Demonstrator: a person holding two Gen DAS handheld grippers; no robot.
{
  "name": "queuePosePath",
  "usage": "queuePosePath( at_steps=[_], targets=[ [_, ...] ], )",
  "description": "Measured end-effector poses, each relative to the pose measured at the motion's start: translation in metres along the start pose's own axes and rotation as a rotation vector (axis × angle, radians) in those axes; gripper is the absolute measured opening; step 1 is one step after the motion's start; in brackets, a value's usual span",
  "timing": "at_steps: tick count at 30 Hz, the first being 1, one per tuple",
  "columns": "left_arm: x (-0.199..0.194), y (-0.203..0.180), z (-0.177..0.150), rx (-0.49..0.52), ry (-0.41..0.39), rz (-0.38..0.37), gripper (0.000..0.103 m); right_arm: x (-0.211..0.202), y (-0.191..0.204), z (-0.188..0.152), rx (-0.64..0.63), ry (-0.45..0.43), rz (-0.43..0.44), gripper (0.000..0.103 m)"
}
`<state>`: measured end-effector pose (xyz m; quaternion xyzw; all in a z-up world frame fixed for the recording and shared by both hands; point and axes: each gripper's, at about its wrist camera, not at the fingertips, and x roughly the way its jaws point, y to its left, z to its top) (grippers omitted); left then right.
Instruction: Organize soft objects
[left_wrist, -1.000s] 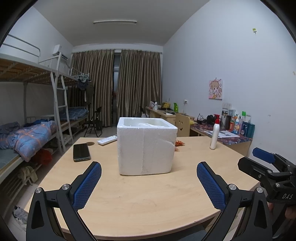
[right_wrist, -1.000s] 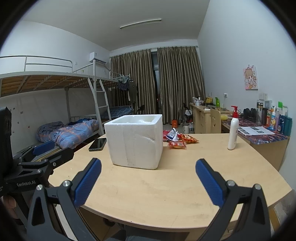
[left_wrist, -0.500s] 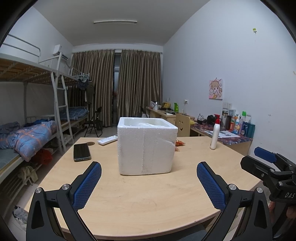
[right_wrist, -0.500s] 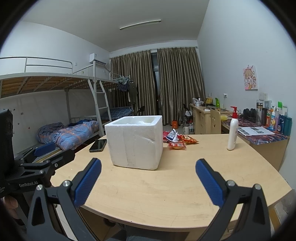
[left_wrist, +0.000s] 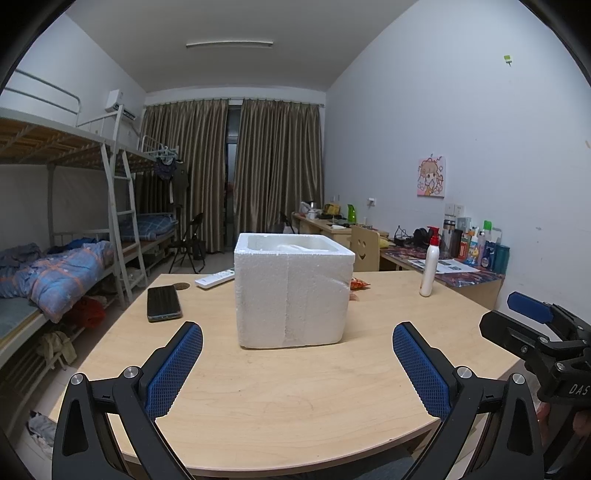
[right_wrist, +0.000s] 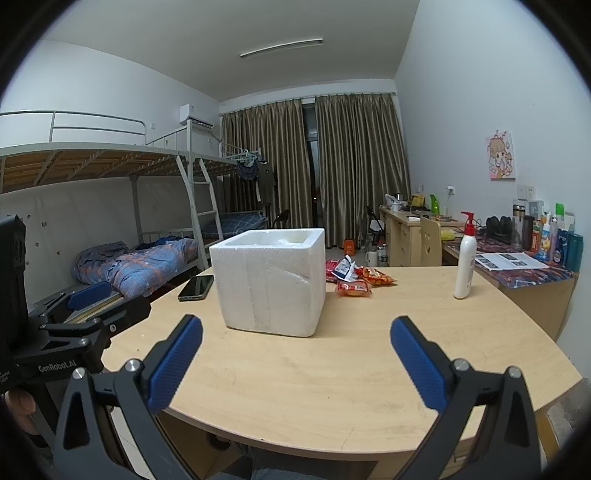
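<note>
We hold the left gripper (left_wrist: 297, 345) and right gripper (right_wrist: 296, 341) spread wide, empty; snack packets (right_wrist: 356, 280) lie at two o'clock beside the foam box (right_wrist: 271, 280), nothing visibly sorted yet

Red snack packets (right_wrist: 356, 278) lie beside open foam box (right_wrist: 271, 280), maybe touching.

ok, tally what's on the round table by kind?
foam box: 1
snack packets: 3 visible
phone: 1
remote: 1
pump bottle: 1
Total: 7
</note>
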<state>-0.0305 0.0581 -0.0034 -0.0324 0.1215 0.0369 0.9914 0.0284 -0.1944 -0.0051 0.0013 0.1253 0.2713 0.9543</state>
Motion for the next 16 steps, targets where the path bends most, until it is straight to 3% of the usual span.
queuePosePath(
  at_steps=[16],
  targets=[
    [-0.0034, -0.0021, -0.0022, 0.02, -0.01, 0.01, 0.103, 0.0018, 0.0011, -0.0002, -0.007, 0.008, 0.002, 0.103]
  ],
)
